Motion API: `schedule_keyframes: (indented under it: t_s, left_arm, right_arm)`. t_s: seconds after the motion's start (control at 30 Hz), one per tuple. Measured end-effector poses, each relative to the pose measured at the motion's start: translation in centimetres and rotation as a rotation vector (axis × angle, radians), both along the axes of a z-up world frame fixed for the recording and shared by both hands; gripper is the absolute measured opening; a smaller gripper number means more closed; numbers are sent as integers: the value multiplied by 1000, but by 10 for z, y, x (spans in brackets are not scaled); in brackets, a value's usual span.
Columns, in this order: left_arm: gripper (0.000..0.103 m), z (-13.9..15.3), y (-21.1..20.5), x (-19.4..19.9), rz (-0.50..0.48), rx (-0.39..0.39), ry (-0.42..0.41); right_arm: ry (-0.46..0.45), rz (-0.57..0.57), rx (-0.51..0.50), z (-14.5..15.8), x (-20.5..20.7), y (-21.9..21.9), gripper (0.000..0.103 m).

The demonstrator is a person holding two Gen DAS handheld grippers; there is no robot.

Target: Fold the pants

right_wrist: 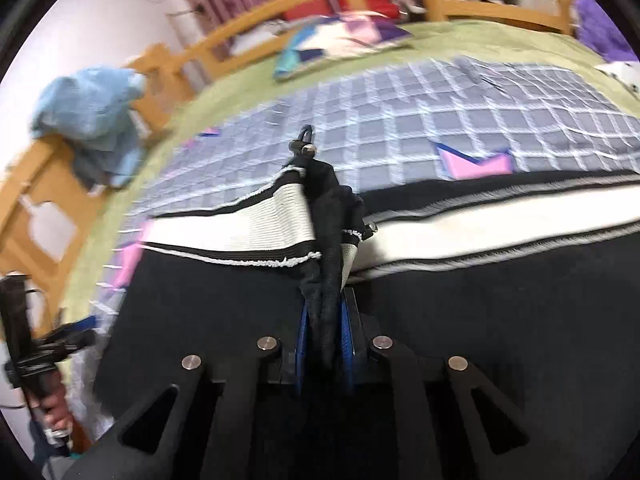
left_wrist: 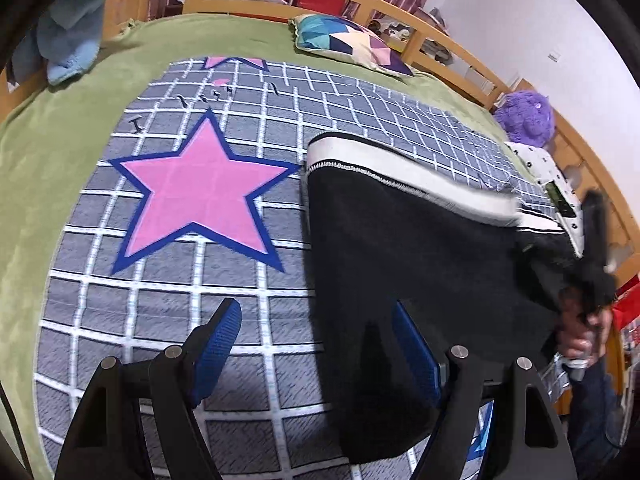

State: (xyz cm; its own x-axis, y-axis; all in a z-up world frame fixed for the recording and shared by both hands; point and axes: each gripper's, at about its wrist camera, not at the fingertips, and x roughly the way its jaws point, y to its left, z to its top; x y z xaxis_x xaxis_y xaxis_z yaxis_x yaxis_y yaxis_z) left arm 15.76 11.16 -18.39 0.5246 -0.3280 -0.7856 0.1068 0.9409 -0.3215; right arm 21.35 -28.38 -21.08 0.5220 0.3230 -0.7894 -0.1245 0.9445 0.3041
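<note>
Your right gripper (right_wrist: 325,344) is pinched on a bunched fold of the black pants (right_wrist: 500,304).
Your left gripper (left_wrist: 316,344) hangs wide apart, gripping nothing, its right finger over the pants' near left edge, its left finger over the checked blanket (left_wrist: 160,312). Beyond, the white waistband (right_wrist: 480,224) stretches across the bed.

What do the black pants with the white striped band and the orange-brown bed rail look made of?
The black pants look like soft matte knit; their white striped band shows fine ribbing, probably elastic. The orange-brown bed rail looks like smooth varnished wood, faintly glossy.
</note>
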Motion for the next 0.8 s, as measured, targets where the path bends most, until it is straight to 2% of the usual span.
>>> schedule_keyframes:
  t_s: [0.07,0.17,0.23,0.3,0.37,0.47,0.5,0.53,0.6,0.67,0.7,0.77,0.8]
  left_arm:
    - [76,-5,-5,2,-13,-3,13]
    - [76,-9,-9,1,-31,4,25]
    - [76,-12,-10,-2,-34,4,32]
    - [76,-18,-12,-3,-39,-7,50]
    - [76,-25,-17,-3,-54,-9,66]
    - [77,-26,-25,0,-51,29,69]
    - [77,-25,-26,1,-44,32,78]
    - [76,-24,-25,2,-39,30,90]
    - [75,-20,-21,1,-29,17,109]
    - [75,-16,-17,-1,-22,11,95]
    - [75,-14,-16,-1,-19,13,84]
    - [75,-10,-14,1,-19,-2,65]
    - [75,-9,-14,4,-24,-17,61]
  right_arm:
    - [88,-2,-11,-25,7,2,17]
    - [76,-22,-1,-12,-3,-5,25]
    - [50,-51,36,1,-21,-13,27]
    - [33,-21,80,10,-46,-15,31]
    - [17,6,67,10,-67,-9,33]
    - [73,31,2,-17,-85,0,36]
    - [56,38,-17,-25,-87,3,36]
    - [30,45,-25,-22,-90,4,36]
    - [55,22,5,-8,-93,-3,36]
    - [-6,3,52,12,-104,-18,35]
    - [-81,-24,37,28,-117,-32,35]
    - [-157,-94,-22,43,-131,-58,52]
    - [-183,-146,-58,48,-139,-75,56]
